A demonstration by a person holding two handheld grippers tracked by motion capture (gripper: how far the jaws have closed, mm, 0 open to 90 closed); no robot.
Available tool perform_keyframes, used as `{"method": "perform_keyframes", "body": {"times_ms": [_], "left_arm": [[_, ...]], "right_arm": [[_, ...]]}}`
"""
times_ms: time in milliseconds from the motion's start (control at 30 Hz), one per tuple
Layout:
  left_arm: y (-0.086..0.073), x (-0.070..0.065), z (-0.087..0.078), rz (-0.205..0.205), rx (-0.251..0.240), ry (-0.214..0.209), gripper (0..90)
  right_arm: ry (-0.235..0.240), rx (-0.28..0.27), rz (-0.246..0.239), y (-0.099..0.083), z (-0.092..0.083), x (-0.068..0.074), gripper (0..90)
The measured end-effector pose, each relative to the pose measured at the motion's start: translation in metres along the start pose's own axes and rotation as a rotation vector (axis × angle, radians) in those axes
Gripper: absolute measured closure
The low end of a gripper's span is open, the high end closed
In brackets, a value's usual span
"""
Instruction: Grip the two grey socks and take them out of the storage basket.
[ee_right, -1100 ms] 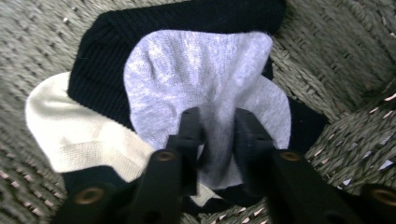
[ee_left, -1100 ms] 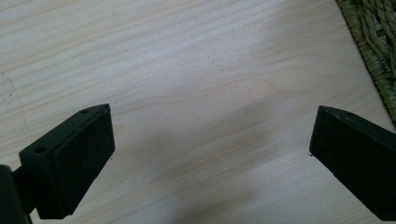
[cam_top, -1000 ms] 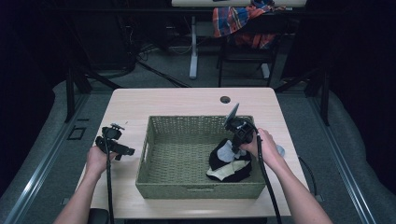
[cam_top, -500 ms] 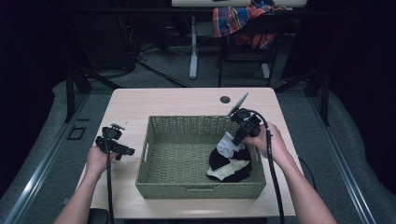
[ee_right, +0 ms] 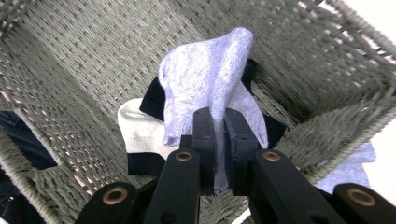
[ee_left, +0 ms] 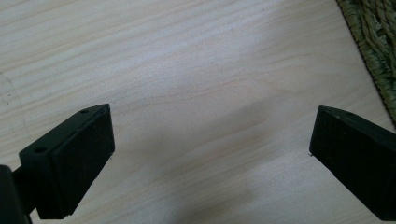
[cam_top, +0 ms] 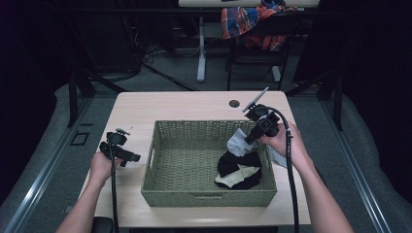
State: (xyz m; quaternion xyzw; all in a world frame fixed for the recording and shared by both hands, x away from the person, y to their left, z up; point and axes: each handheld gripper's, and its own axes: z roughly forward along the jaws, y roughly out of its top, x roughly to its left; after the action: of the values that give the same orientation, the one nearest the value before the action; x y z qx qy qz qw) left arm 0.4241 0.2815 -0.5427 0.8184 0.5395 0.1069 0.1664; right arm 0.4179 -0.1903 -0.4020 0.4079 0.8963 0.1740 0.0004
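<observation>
Landmark: rectangular green woven wicker basket (cam_top: pixel 167 167), sitting mid-way on the pale wooden table (cam_top: pixel 194 104).

Right gripper (ee_right: pixel 219 154): your jaws are pinched nearly together on a light grey sock (ee_right: pixel 205 88); a fold of the fabric is caught between the pads. In the high view this gripper (cam_top: pixel 250 140) sits over the basket's right rim, tilted down into it.

Light grey sock: lifted above the basket floor, hanging from your right jaws at the basket's right side (cam_top: pixel 239 141); its upper end stands up past the jaw tips.

Black and cream sock pile (cam_top: pixel 239 171): lying on the basket floor in the right front corner, directly under the grey sock; whether the two touch cannot be told.

Second pale grey cloth piece (cam_top: pixel 278 156): outside the basket, just beside its right wall, below your right hand (cam_top: pixel 282 143).

Left gripper (cam_top: pixel 124 156): jaws wide apart, nothing between them; bare table beneath (ee_left: pixel 205 107). It rests left of the basket, near its left wall, whose woven edge (ee_left: pixel 373 37) shows in the corner of the left gripper view.

Left hand (cam_top: pixel 101 165): on the table left of the basket.
</observation>
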Motion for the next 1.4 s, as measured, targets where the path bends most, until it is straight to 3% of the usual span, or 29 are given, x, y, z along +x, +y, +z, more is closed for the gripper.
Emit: {"method": "perform_keyframes", "body": {"times_ms": [367, 733, 1400], "left_arm": [[0.000, 0.000, 0.000, 0.000, 0.000, 0.001, 0.1], [0.000, 0.000, 0.000, -0.001, -0.004, 0.002, 0.1], [0.000, 0.000, 0.000, -0.005, -0.004, -0.002, 0.1]], "right_arm": [[-0.027, -0.068, 0.006, -0.004, -0.023, 0.001, 84.5], [-0.050, -0.087, 0.025, -0.012, -0.040, -0.007, 84.7], [-0.113, -0.140, 0.126, -0.040, -0.067, -0.044, 84.7]]}}
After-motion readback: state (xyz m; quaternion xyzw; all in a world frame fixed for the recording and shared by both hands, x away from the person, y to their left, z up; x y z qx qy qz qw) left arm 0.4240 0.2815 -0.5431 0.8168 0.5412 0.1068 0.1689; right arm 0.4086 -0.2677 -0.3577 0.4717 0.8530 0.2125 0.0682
